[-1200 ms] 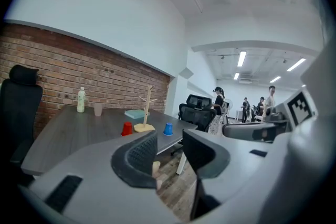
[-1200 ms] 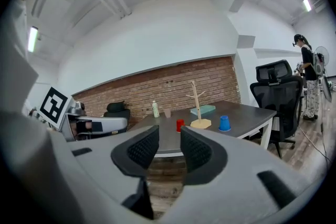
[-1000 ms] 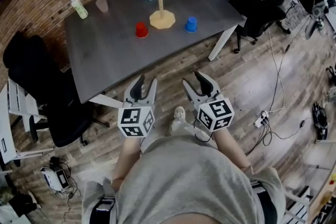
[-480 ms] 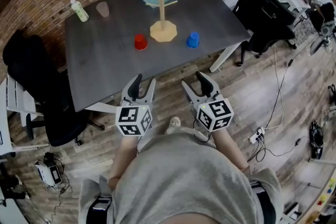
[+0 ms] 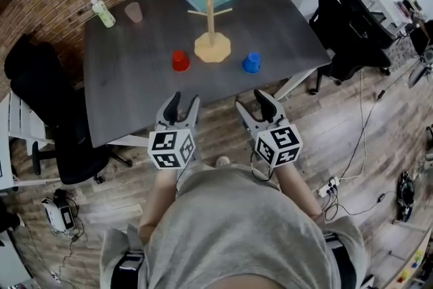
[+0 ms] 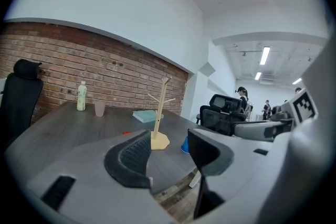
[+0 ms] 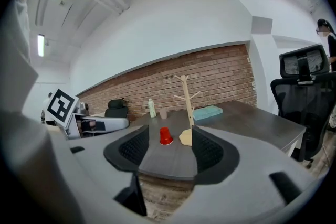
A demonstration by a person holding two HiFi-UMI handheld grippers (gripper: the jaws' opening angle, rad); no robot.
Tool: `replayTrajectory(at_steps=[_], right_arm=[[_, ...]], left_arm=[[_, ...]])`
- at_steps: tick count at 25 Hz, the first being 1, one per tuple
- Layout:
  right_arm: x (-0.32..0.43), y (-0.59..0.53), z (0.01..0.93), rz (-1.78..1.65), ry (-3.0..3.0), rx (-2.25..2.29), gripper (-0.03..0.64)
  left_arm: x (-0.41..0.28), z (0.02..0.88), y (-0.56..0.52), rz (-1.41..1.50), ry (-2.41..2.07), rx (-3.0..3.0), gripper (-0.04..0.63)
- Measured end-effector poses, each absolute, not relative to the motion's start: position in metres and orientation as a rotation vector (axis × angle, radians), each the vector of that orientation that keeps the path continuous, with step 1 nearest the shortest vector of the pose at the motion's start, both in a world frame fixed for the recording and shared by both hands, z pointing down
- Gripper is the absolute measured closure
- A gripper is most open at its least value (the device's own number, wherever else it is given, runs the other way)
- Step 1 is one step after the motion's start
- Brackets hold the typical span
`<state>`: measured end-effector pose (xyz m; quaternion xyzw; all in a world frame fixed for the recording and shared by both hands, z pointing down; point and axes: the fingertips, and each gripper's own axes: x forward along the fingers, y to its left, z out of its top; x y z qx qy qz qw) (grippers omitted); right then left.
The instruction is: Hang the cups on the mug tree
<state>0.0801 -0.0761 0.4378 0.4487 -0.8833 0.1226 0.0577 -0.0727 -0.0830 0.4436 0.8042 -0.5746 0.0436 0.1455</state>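
Two pairs of jaws, just opened wider, stand apart with nothing between them, the left gripper [image 5: 184, 100] and right gripper [image 5: 251, 102] held off the near edge of the table [image 5: 128, 88], where a red cup [image 5: 180, 61] and a blue cup [image 5: 251, 63] sit upside down flanking the mug tree [image 5: 212, 45].

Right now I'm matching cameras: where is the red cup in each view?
Head view: red cup, upper middle, just left of the mug tree.
Left gripper view: mostly hidden; a red sliver left of the tree base, below centre.
Right gripper view: just below centre, left of the tree base.
Shared landmark: the mug tree, right of the cup.
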Motion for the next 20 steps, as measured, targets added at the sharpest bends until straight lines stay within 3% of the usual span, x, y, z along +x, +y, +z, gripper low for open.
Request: replayTrajectory(at_steps=[20], right_arm=[[0.076,-0.143,0.461,0.428,-2.644,1.360,0.365]], left_arm=[[-0.099,0.502,-0.178,0.239,-1.691,2.222,0.330]])
